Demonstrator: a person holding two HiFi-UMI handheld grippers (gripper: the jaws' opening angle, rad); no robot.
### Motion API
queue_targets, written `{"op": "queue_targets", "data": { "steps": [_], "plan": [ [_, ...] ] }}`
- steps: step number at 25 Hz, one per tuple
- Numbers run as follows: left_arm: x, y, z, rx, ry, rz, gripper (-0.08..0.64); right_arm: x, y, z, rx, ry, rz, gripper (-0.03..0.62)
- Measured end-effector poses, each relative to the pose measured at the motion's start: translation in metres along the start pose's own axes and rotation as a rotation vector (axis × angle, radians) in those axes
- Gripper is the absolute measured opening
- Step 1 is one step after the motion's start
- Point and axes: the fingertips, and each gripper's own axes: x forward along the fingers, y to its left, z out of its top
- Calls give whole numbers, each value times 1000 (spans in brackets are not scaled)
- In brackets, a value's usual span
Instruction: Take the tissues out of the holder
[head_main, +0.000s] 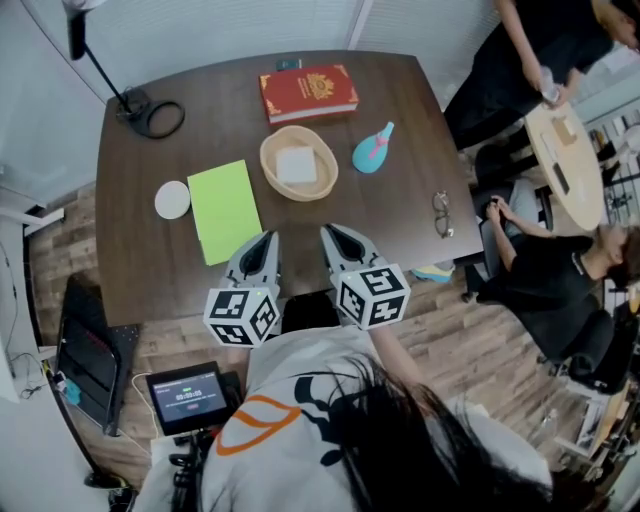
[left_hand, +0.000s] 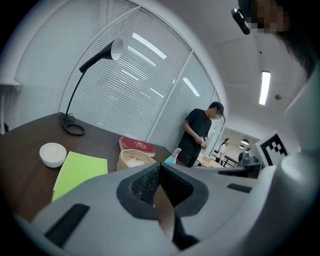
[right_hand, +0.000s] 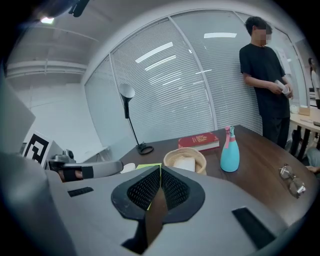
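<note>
The left gripper (head_main: 262, 242) and right gripper (head_main: 336, 236) are seen closed, empty. The tissues (head_main: 296, 164) are kept in the holder (head_main: 268, 166), at 12 o'clock from them. The gold lettering on the book (head_main: 308, 93) cannot be read.

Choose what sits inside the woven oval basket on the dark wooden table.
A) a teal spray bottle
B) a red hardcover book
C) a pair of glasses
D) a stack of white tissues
D: the head view shows a stack of white tissues inside the woven oval basket, while the red hardcover book, teal spray bottle and pair of glasses lie outside it on the dark wooden table.
</note>
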Motion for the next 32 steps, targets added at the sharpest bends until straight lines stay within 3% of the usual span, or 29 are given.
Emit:
{"op": "queue_targets", "data": {
  "steps": [7, 11, 23, 32],
  "plan": [
    [5, 3, 6, -1, -5, 6, 0, 12, -19, 7, -17, 13, 6, 18],
    [8, 9, 11, -15, -9, 30, 0, 29, -20, 15, -65, 26, 108, 18],
    [27, 22, 27, -60, -26, 96, 0, 92, -31, 39, -456, 189, 234, 20],
    [40, 20, 19, -66, -44, 163, 0, 136, -47, 15, -606, 338, 353, 32]
  ]
}}
